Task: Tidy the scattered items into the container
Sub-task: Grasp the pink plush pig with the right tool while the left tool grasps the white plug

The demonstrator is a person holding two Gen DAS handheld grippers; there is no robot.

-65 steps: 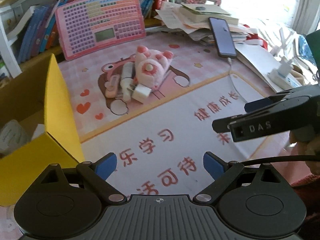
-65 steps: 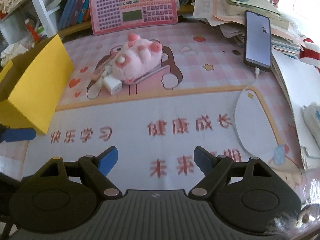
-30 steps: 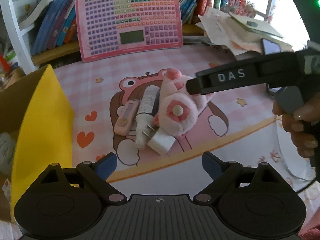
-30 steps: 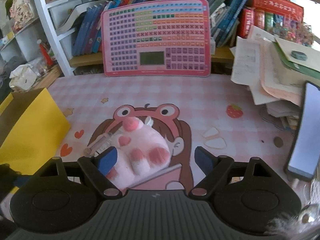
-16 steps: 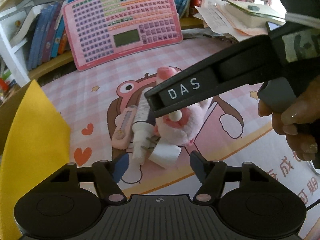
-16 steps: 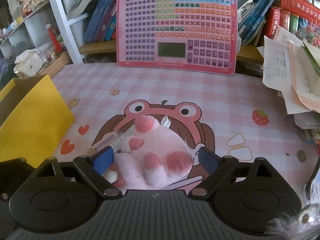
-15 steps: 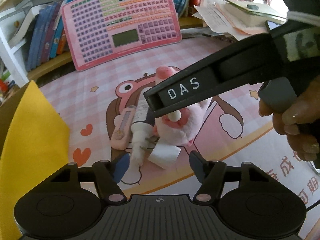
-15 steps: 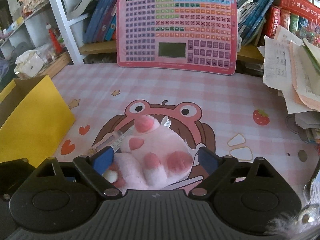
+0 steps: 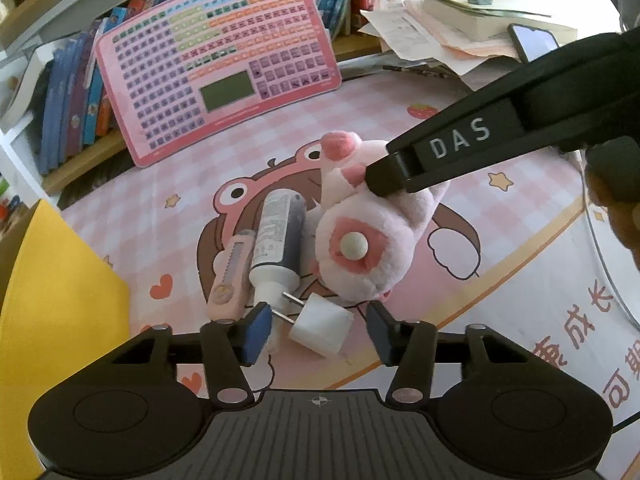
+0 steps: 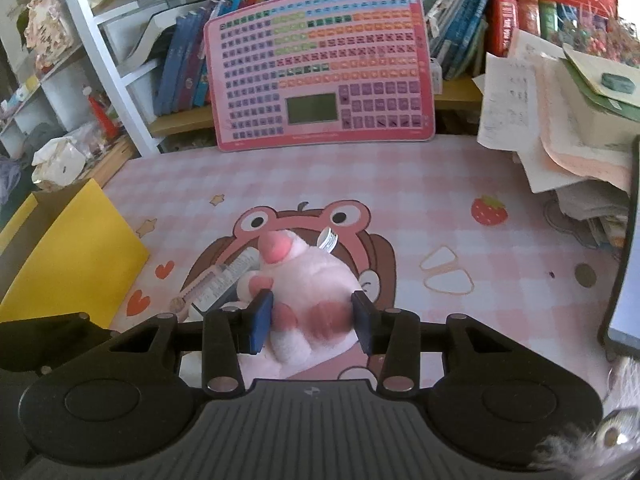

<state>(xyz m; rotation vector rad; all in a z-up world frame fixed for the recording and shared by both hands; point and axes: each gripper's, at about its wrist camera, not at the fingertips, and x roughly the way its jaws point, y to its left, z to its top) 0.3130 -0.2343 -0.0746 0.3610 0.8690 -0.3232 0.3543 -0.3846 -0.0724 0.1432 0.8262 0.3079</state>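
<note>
A pink plush toy lies on the pink desk mat, beside a dark tube with a white cap, a pink utility knife and a white plug charger. My right gripper is shut on the plush toy, its pads pressing both sides; it also shows in the left wrist view. My left gripper is open around the white plug charger, jaws on either side, apart from it. The yellow cardboard box stands at the left and also shows in the right wrist view.
A pink learning tablet leans against books at the back. A pile of papers and books and a phone sit at the right. Shelves stand at the back left.
The right gripper has closed its jaws onto the plush toy. The left gripper has moved forward and narrowed, so its jaws now flank the white charger.
</note>
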